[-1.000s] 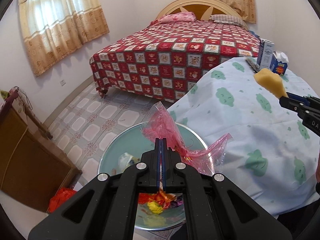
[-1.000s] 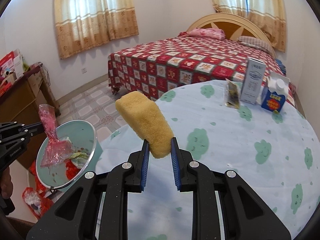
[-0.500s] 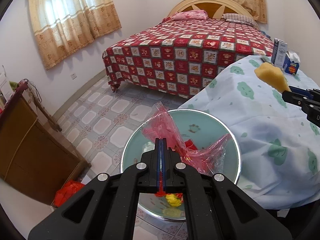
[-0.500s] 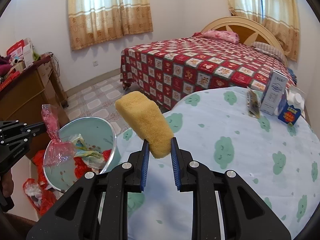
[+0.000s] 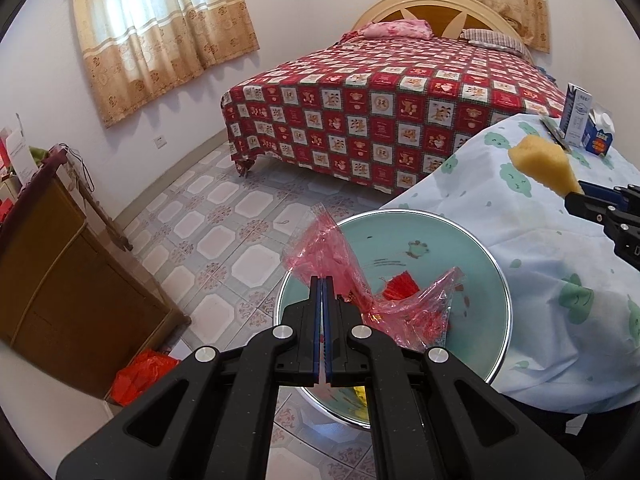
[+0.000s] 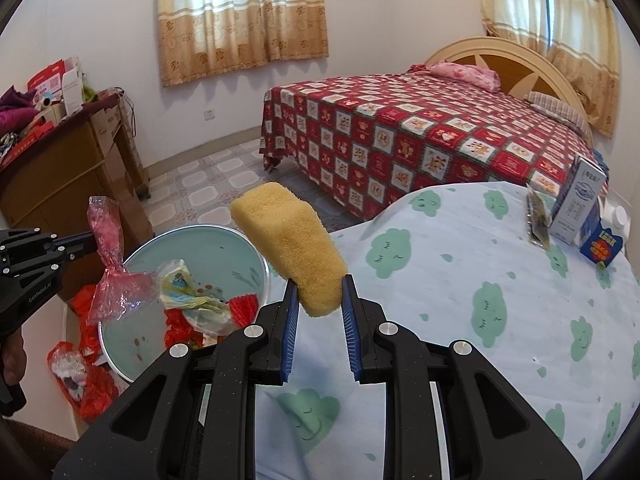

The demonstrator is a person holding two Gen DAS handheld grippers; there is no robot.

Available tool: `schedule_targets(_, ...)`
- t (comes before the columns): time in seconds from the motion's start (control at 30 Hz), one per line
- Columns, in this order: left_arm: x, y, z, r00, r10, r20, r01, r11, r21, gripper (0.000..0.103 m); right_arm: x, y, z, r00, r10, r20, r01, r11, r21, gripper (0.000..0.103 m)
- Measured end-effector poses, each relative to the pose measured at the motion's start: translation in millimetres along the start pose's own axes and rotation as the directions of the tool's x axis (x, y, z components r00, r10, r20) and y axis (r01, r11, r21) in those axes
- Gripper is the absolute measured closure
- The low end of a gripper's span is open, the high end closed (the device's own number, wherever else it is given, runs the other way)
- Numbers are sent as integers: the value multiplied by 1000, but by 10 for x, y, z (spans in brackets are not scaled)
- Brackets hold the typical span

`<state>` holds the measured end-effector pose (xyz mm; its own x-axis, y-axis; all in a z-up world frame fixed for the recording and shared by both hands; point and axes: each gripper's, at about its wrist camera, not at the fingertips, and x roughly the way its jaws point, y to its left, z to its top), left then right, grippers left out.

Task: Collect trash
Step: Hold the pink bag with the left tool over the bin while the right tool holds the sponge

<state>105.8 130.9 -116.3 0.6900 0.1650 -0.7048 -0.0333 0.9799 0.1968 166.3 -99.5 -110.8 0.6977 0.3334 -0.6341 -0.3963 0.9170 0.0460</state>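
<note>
So the left hand-held gripper (image 5: 322, 280) has its jaws pressed together on a crinkly pink bag (image 5: 340, 264), pinching it around the middle so the top sticks up past the tips and the rest flops down and off to the right. It hangs right over the open bin (image 5: 502, 280), a round pale-green one with a shiny rim sitting on the tiled floor (image 5: 224, 216) just beside the surface (image 5: 560, 248). In the right wrist view you can see the bag (image 6: 110, 264) twisted at the pinch point, with its lower part dangling over the bin (image 6: 224, 240) near the left rim, not dropped in yet. There's already stuff in there: a crumpled whitish wrapper (image 6: 188, 292) and some red scraps (image 6: 242, 306). The right hand-held gripper (image 6: 320, 292) is clamped on a yellow sponge (image 6: 288, 244), gripping the near end so the rest pokes up and to the left, out over the edge of the surface (image 6: 460, 280) and partly over the bin. The left view shows the sponge (image 5: 540, 164) held above the cloud-print cloth. At the far end of the surface there's a tall carton (image 6: 576, 200), a small blue box (image 6: 604, 242) and a dark packet (image 6: 538, 220). Red bags (image 6: 84, 376) are piled on the floor next to the bin, a brown cabinet (image 5: 60, 264) is to the left, and the bed (image 5: 392, 100) is behind.
</note>
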Motion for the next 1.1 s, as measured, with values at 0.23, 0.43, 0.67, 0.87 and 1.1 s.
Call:
schedule_targets(0.23, 4, 71, -29, 1000, 9, -6, -9, 1000, -3, 102, 38, 105, 14, 1000, 12, -7, -12, 1000, -21, 81)
schedule_targets(0.43, 3, 139, -45, 1000, 20, -7, -20, 1000, -14, 102, 63, 173, 38, 1000, 18, -9, -19, 999, -34, 81)
schedule_targets(0.67, -4, 192, -55, 1000, 24, -7, -24, 999, -23, 102, 100, 226, 72, 1000, 27, -11, -27, 998, -49, 81)
schedule_targets(0.87, -13, 224, -49, 1000, 26, -5, -26, 999, -28, 102, 111, 269, 78, 999, 32, -11, -32, 998, -59, 81)
schedule_targets(1.1, -12, 252, -59, 999, 31, -9, -31, 999, -29, 102, 122, 318, 90, 999, 35, -11, -36, 997, -69, 81)
